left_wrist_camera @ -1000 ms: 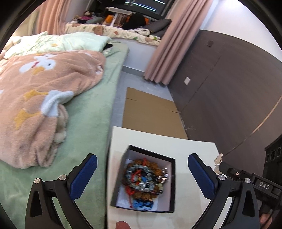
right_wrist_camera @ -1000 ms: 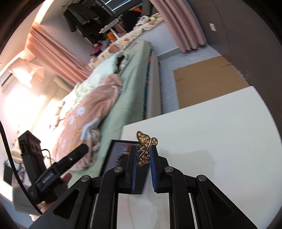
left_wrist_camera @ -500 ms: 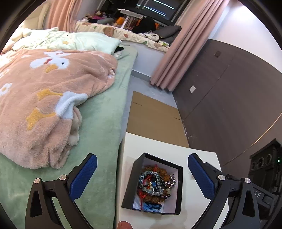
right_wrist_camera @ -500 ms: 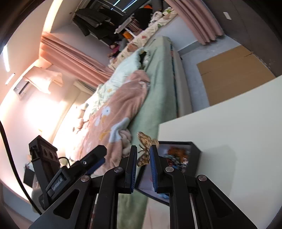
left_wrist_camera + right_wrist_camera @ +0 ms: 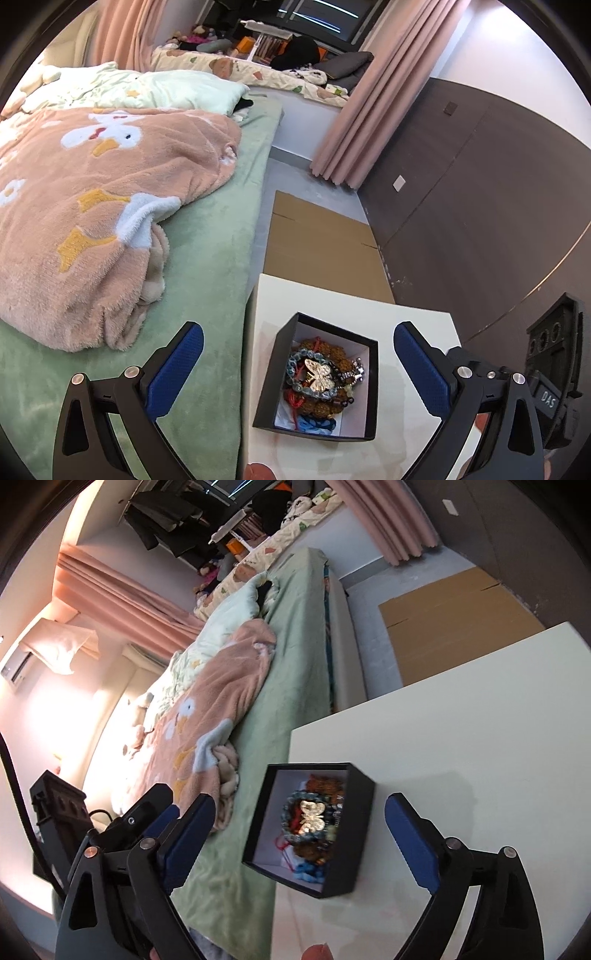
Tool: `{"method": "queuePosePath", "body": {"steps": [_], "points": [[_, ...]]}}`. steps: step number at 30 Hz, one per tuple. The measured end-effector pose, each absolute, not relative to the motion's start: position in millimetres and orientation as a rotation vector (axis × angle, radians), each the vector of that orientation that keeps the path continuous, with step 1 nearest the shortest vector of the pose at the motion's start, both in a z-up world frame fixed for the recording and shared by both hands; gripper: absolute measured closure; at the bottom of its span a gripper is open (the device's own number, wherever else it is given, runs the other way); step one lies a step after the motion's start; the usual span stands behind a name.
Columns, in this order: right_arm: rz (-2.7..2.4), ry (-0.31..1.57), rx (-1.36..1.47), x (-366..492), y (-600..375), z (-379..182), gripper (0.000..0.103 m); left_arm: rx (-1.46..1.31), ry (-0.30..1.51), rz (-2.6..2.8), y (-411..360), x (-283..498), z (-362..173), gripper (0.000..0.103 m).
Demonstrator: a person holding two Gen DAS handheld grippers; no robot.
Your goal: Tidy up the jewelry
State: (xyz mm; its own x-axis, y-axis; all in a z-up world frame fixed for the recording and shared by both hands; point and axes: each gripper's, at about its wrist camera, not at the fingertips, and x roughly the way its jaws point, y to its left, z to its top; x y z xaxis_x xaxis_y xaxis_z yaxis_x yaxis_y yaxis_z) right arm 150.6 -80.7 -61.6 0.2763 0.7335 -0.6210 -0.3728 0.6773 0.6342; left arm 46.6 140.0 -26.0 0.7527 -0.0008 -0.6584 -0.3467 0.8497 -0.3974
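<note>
A black open box with a white inside stands on the white table, near its left edge. It holds several bead bracelets, and a gold butterfly brooch lies on top of them. In the right wrist view the box and the brooch sit between my fingers. My left gripper is open and empty above the box. My right gripper is open and empty above the box.
A bed with a green sheet and a pink duck blanket lies left of the table. A flat cardboard sheet lies on the floor beyond the table. A dark panelled wall runs along the right.
My right gripper opened and let go of the butterfly brooch, which now lies in the box on the bracelets. The left gripper drew back and up a little, still open.
</note>
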Motion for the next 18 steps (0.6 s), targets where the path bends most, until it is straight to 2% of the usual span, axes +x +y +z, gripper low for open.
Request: {"method": "queuePosePath", "body": {"steps": [2,5,18], "points": [[0.757,1.037,0.385,146,-90,-57,0.008,-0.505,0.7,0.198,132,45,-22,0.0],[0.759,1.016,0.392,138,-107,-48,0.0,-0.467,0.686,0.195,121,41,-15,0.0],[0.639,0.822,0.259,88,-162,-11,0.0,-0.399,0.623,0.158,70,15,-9,0.0]]}}
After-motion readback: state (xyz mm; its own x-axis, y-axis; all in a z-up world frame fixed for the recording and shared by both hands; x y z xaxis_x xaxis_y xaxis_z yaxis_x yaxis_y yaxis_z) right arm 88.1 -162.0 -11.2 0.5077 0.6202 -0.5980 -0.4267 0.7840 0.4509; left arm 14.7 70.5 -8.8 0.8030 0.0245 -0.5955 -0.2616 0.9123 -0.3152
